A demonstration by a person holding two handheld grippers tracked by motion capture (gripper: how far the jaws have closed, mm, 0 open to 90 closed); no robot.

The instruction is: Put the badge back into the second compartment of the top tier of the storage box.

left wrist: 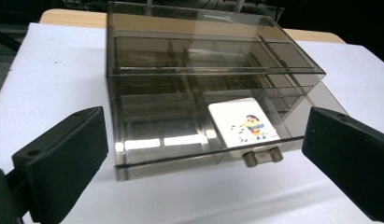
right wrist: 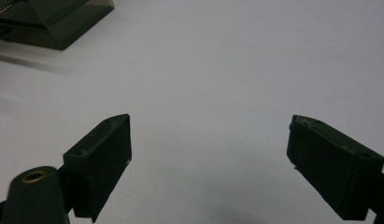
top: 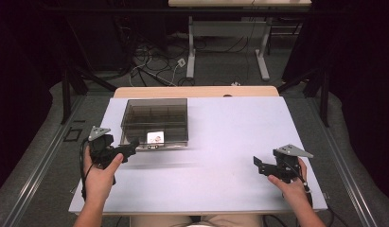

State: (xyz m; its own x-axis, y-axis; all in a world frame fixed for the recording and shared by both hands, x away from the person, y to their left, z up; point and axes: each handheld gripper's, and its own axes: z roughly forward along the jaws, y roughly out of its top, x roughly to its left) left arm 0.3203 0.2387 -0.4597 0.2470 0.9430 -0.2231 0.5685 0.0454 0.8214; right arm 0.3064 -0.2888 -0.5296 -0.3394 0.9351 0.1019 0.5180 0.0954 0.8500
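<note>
A smoky transparent drawer box (top: 154, 120) stands on the white table (top: 220, 142) at the left. Its lower drawer is pulled out a little, with a small knob (left wrist: 261, 156) at the front. Inside lies a white card with a cartoon figure (left wrist: 242, 124), also seen from above as the card (top: 154, 137). My left gripper (top: 130, 149) hovers just in front of the box's near left corner, open with nothing between its jaws; in the left gripper view the left gripper (left wrist: 203, 158) frames the drawer front. My right gripper (top: 258, 165) rests open over bare table at the right, shown wide apart as the right gripper (right wrist: 208, 158).
The box's corner (right wrist: 54, 21) lies far off to the upper left in the right gripper view. A wooden strip (top: 197, 91) runs along the table's far edge. Desk legs and cables (top: 192, 61) stand on the floor behind. Bare table surface spreads between the two grippers.
</note>
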